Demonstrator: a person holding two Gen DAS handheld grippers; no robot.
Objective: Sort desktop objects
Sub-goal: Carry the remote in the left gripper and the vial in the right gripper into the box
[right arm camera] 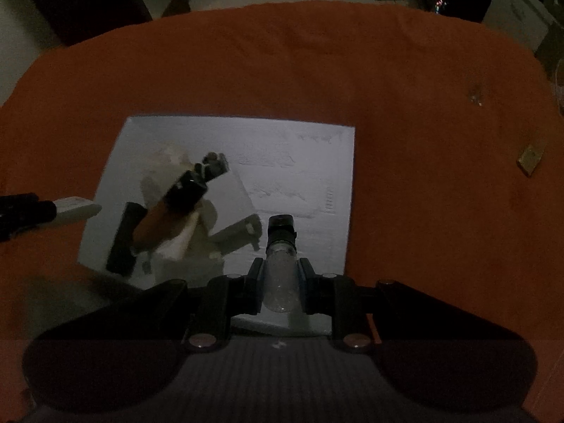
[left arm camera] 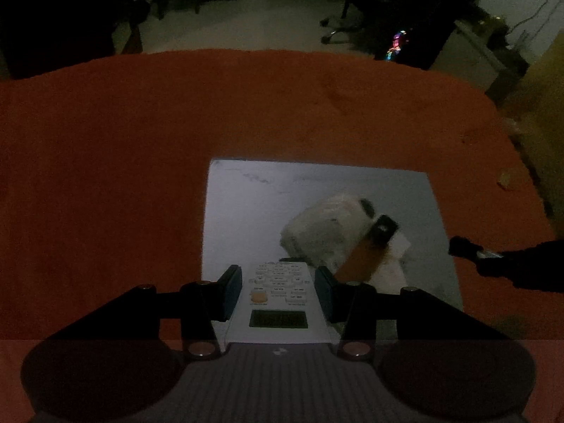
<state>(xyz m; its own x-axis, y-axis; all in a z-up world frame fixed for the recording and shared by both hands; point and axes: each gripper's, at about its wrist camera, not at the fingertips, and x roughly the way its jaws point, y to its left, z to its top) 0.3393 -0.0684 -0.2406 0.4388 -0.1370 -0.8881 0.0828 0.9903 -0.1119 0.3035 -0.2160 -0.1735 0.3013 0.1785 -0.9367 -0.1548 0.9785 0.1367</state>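
Observation:
A white remote control (left arm camera: 278, 303) with an orange button is clamped between the pads of my left gripper (left arm camera: 278, 275), above the near edge of a pale grey mat (left arm camera: 282, 190). My right gripper (right arm camera: 281, 268) is shut on a small clear bottle (right arm camera: 281, 278) with a black cap, held over the same mat (right arm camera: 282, 141). On the mat lies a pile: a white packet (left arm camera: 324, 229), an orange tube with a black cap (right arm camera: 165, 218) and a flat black bar (right arm camera: 123, 239). In each wrist view the other gripper shows at the mat's side.
An orange cloth (left arm camera: 141, 141) covers the table around the mat. A small tan block (right arm camera: 530, 157) lies on the cloth to the right, a tiny shiny scrap (right arm camera: 476, 97) farther back. Past the table's far edge are floor and dark furniture.

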